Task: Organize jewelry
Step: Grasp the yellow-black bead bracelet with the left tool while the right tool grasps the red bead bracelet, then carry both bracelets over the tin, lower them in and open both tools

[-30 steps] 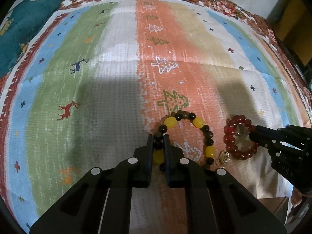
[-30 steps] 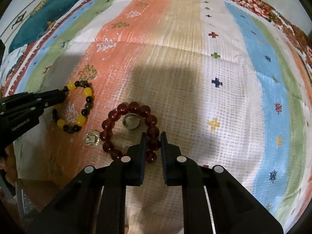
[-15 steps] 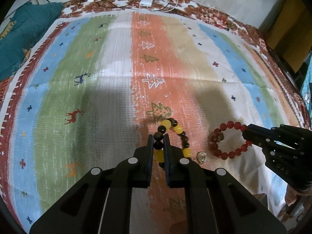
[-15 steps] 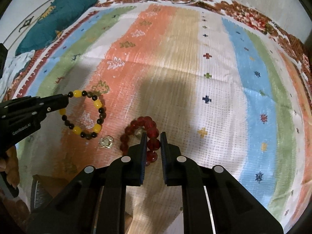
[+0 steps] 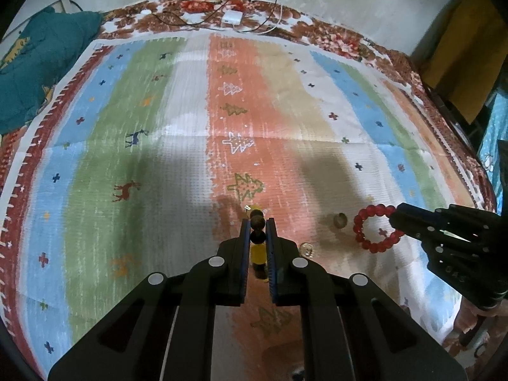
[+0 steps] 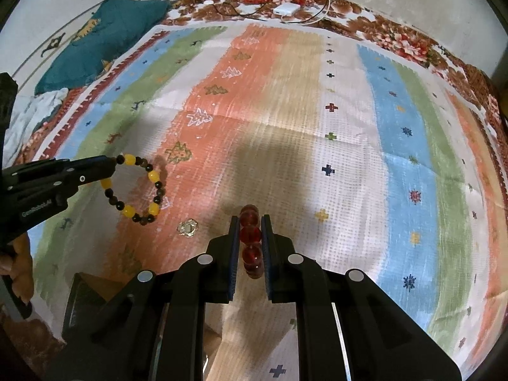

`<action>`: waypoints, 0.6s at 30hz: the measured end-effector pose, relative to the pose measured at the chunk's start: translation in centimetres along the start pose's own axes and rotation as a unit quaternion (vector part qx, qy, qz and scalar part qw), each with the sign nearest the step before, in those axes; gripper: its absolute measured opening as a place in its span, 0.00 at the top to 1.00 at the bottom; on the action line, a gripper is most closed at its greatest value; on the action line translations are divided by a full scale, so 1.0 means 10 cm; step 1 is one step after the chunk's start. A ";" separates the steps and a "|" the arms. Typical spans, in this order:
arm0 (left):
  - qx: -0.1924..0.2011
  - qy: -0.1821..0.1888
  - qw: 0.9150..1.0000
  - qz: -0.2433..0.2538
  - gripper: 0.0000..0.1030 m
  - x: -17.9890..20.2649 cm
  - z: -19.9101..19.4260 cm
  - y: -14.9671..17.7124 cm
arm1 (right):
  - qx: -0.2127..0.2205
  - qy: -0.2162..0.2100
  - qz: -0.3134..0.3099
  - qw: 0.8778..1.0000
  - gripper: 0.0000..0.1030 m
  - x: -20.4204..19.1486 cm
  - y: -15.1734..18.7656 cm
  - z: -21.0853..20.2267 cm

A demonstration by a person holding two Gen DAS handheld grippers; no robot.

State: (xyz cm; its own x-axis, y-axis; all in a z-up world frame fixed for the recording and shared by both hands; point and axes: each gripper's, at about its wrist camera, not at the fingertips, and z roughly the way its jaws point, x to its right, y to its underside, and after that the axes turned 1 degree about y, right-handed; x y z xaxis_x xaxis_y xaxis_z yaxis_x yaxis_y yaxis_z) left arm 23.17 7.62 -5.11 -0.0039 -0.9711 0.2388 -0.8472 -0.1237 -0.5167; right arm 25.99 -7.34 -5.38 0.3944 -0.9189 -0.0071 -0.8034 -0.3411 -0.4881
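My left gripper (image 5: pixel 257 222) is shut on a bracelet of yellow and dark beads (image 5: pixel 257 254), which hangs edge-on between its fingers above the cloth. From the right wrist view the same bracelet (image 6: pixel 153 176) dangles as a loop from the left gripper (image 6: pixel 111 162). My right gripper (image 6: pixel 250 220) is shut on a red bead bracelet (image 6: pixel 250 235), also lifted. In the left wrist view that red bracelet (image 5: pixel 358 236) hangs from the right gripper (image 5: pixel 397 219). A small ring (image 5: pixel 340 220) and a silvery trinket (image 6: pixel 188 228) lie on the striped cloth (image 5: pixel 158 158).
A teal cloth (image 6: pixel 104 38) is bunched at the far left corner. A white charger with cables (image 5: pixel 233 17) lies at the far edge by the wall. A dark box (image 6: pixel 85 301) sits at the near left, beside a person's hand (image 6: pixel 19 270).
Both grippers have risen, lifting their bracelets off the cloth. The ring that lay inside the red bracelet, and the trinket, stay on the cloth.
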 end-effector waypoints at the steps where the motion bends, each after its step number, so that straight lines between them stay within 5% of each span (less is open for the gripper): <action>1: 0.000 0.003 1.000 0.002 0.91 0.02 -0.03 0.01 | 0.002 -0.002 0.000 1.000 0.86 -0.01 0.00 -0.02; 18: 0.020 0.006 1.000 0.022 0.91 0.24 -0.31 0.11 | 0.018 -0.018 -0.006 1.000 0.86 -0.10 0.12 -0.25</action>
State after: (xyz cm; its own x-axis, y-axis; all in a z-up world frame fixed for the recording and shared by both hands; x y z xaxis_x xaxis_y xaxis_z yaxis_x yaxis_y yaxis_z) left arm 20.55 5.80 -2.61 -0.0476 -0.9734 0.2243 -0.8240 -0.0887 -0.5596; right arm 23.54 -7.32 -3.78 0.4206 -0.9067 -0.0324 -0.7824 -0.3444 -0.5189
